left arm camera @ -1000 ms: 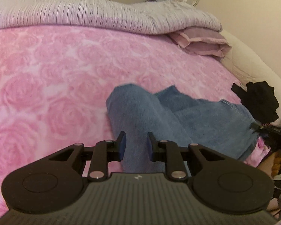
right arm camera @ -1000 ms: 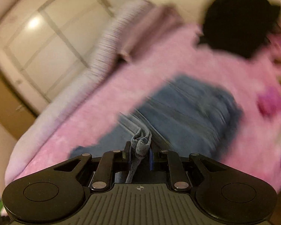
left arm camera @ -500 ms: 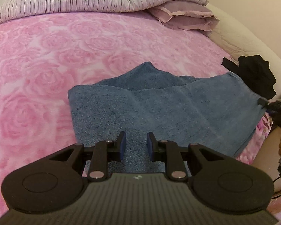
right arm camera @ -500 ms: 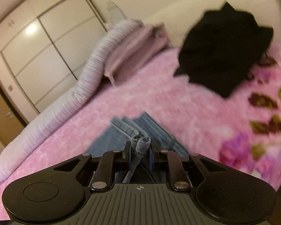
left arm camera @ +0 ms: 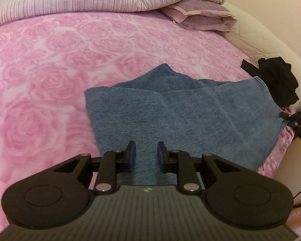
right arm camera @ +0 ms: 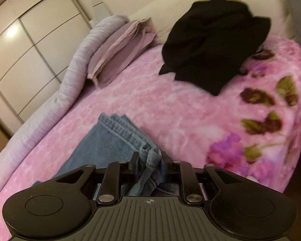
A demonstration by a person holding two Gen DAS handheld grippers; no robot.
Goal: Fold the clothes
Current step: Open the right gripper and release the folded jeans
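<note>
Pink rose-patterned fleece blanket [left arm camera: 40,84] across the whole bed, a ribbed lilac quilt [left arm camera: 70,2] bunched along its far edge. Middle of the left wrist view: blue denim garment [left arm camera: 180,116], folded over on itself and lying mostly flat, one corner peaked up at the far side. Directly over its near edge, left gripper [left arm camera: 144,154], jaws parted by a moderate gap, nothing between the blue pads, only denim showing beneath. Further right, a folded mauve pillowcase stack [left arm camera: 202,18] under the quilt's end and a crumpled black garment [left arm camera: 275,82] just beyond the denim's right hem.

Right wrist view: wardrobe doors [right arm camera: 26,40] far left, then the same denim's stitched, layered hems [right arm camera: 118,126] fanned out on the blanket. Right gripper [right arm camera: 148,163] clamped on a bunched wad of that denim, jaws closed down to the cloth's thickness; how many layers are caught, hard to say through the motion blur. Black garment again upper right, well apart from the denim.

Risks from here: release with the corner off line, and the top layer slumps into a skewed fold; too thin a bite, and a layer slips free mid-carry; a pull without the left jaws pinning the near edge, and the whole stack drags across the fleece toward the bed's side.
</note>
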